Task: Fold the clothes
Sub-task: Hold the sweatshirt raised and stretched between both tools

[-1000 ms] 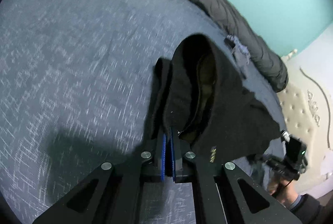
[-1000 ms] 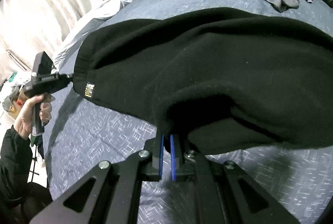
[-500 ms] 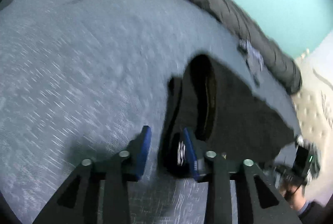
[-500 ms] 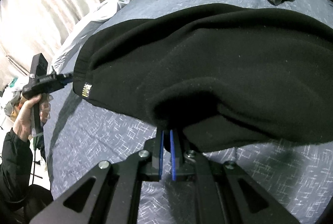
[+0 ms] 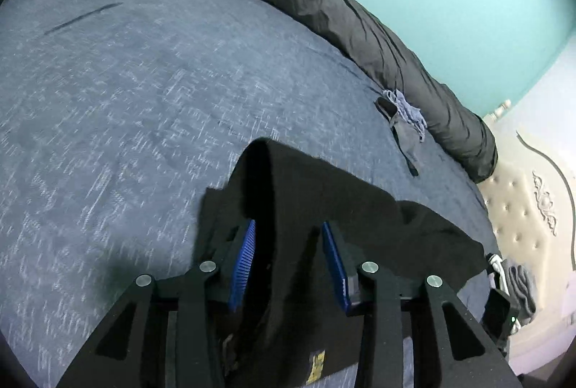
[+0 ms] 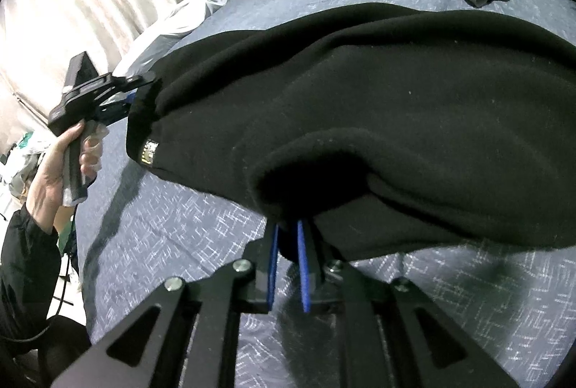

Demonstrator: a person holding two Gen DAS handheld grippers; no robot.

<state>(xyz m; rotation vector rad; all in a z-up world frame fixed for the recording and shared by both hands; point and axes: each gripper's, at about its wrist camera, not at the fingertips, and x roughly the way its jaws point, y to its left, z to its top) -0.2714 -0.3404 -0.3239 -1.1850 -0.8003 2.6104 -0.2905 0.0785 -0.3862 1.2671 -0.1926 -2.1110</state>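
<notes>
A black garment [image 6: 378, 107] lies draped across the bed [image 5: 126, 92]; its small yellow label [image 6: 149, 152] is unreadable. The left hand-held gripper [image 5: 288, 236] stands apart around its fold, not pressing. The right hand-held gripper [image 6: 286, 236], jaws easing open, pinches its hem.

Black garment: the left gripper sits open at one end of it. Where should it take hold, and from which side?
Probably the hem corner by the yellow label, at the end of the black garment opposite the right gripper, which pinches the other end. That thick edge already lies between the open left gripper fingers, so come in from the outer end and close across it.
</notes>
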